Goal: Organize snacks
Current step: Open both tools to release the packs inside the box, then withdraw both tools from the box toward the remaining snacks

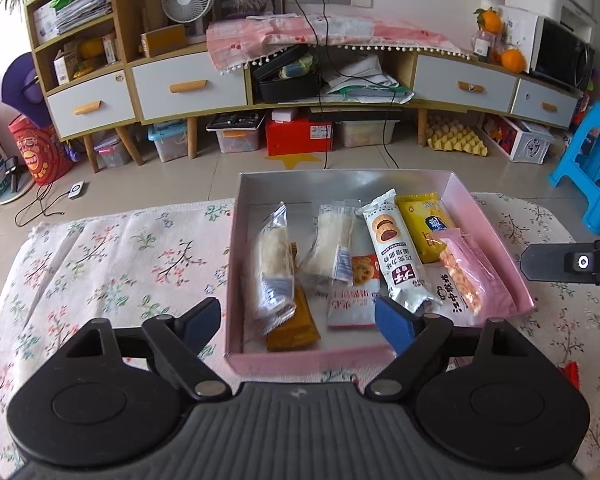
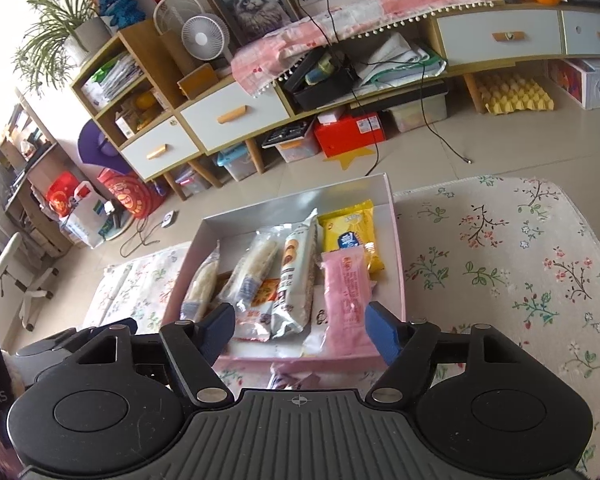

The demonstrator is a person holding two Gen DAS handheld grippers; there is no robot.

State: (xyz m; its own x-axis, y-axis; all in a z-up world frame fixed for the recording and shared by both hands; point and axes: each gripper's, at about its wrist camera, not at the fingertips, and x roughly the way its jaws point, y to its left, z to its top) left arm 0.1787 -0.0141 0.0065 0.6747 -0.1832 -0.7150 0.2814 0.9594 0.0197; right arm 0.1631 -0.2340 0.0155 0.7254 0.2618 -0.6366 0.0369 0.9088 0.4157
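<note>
left gripper (image 1: 298,322): black plastic frame, two round black discs, ribbed grey centre plate with small crosshair mark, silver pivot screws, blue fingertips (image 1: 394,322). right gripper (image 2: 300,330): same build, black linkage arms, silver screws, blue fingertips (image 2: 382,330), crosshair mark on grey plate.
</note>
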